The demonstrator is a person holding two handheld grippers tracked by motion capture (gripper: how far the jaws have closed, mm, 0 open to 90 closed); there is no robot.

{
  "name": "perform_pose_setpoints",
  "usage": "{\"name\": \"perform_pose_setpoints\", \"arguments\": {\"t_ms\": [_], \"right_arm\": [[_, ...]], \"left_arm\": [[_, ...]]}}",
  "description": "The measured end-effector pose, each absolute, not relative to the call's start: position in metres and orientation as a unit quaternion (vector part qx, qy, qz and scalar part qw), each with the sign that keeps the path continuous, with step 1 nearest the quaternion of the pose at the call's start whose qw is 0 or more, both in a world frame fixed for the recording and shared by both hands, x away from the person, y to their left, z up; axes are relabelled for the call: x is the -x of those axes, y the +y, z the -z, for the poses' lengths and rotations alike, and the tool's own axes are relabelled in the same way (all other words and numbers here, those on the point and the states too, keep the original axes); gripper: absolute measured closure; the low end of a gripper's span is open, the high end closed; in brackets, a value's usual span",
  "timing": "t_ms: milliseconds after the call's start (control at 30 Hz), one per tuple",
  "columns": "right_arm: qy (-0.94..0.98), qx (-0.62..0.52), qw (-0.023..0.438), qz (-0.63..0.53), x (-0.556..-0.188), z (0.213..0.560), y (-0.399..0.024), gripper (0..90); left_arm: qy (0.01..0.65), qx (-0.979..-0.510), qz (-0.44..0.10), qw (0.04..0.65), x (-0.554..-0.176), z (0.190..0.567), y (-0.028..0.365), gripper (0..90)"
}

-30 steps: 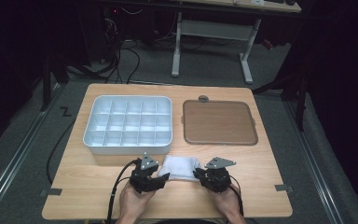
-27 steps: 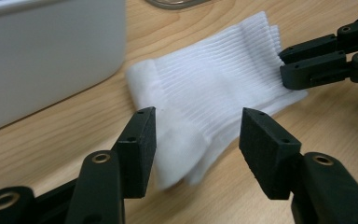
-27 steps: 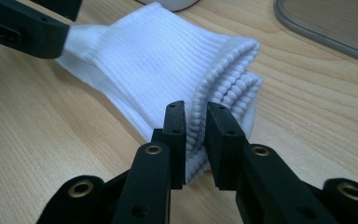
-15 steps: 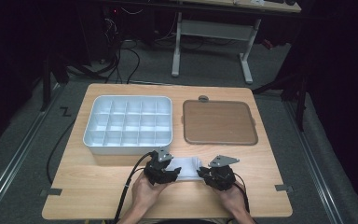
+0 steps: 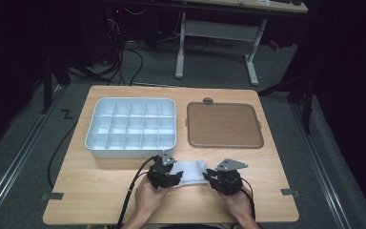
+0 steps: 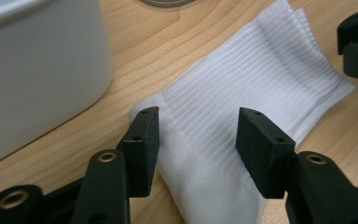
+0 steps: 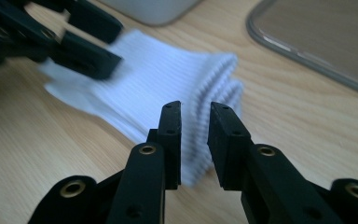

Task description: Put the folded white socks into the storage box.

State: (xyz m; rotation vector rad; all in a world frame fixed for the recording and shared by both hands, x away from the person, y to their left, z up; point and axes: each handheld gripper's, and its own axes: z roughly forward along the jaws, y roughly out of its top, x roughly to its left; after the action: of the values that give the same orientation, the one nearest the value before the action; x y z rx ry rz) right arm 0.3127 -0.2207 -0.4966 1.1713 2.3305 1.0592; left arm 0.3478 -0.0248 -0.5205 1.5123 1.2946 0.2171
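A folded white ribbed sock (image 5: 190, 171) lies flat on the wooden table near its front edge, between my two grippers. My left gripper (image 5: 164, 172) is at the sock's left end. In the left gripper view it (image 6: 198, 116) stands open, its jaws wide apart and straddling the sock (image 6: 242, 79). My right gripper (image 5: 219, 179) is at the sock's right end. In the right gripper view its jaws (image 7: 195, 109) are drawn close together on the edge of the sock's cuff (image 7: 154, 79).
A white compartment tray (image 5: 95, 124) with several empty cells stands just behind the sock, its wall (image 6: 37, 70) close to my left gripper. A brown tray (image 5: 224, 125) with a grey rim lies to the right of it. Dark floor surrounds the table.
Both hands have moved forward and to the right. My left gripper has come in over the sock's left end, and my right gripper now sits at the cuff.
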Motion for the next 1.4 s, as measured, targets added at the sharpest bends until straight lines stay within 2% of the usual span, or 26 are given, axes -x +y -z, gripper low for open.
{"name": "perform_pose_setpoints", "arguments": {"t_ms": [167,267,367,667,767,1000,1267,1400], "right_arm": [[0.822,-0.397,0.157,-0.378,-0.324,0.488,-0.201,76.5],[0.838,-0.390,0.169,-0.344,-0.335,0.499,-0.190,77.5],[0.829,-0.411,0.159,-0.343,-0.340,0.507,-0.198,78.4],[0.809,-0.431,0.182,-0.355,-0.331,0.508,-0.206,76.0],[0.802,-0.447,0.190,-0.349,-0.331,0.509,-0.211,70.8],[0.801,-0.452,0.169,-0.355,-0.329,0.513,-0.218,70.2],[0.806,-0.440,0.149,-0.367,-0.326,0.516,-0.208,70.3],[0.808,-0.440,0.145,-0.364,-0.328,0.514,-0.204,69.3]], "left_arm": [[0.533,-0.655,-0.104,0.525,-0.346,0.527,-0.029,49.5],[0.529,-0.662,-0.110,0.520,-0.346,0.528,-0.031,48.4],[0.524,-0.669,-0.116,0.515,-0.346,0.529,-0.032,46.4],[0.544,-0.655,-0.106,0.514,-0.349,0.531,-0.026,42.4],[0.546,-0.654,-0.109,0.513,-0.348,0.532,-0.025,42.4],[0.551,-0.651,-0.106,0.512,-0.346,0.531,-0.023,42.6],[0.563,-0.640,-0.104,0.512,-0.335,0.531,-0.008,42.7],[0.559,-0.636,-0.119,0.518,-0.335,0.524,-0.005,40.3]]}}
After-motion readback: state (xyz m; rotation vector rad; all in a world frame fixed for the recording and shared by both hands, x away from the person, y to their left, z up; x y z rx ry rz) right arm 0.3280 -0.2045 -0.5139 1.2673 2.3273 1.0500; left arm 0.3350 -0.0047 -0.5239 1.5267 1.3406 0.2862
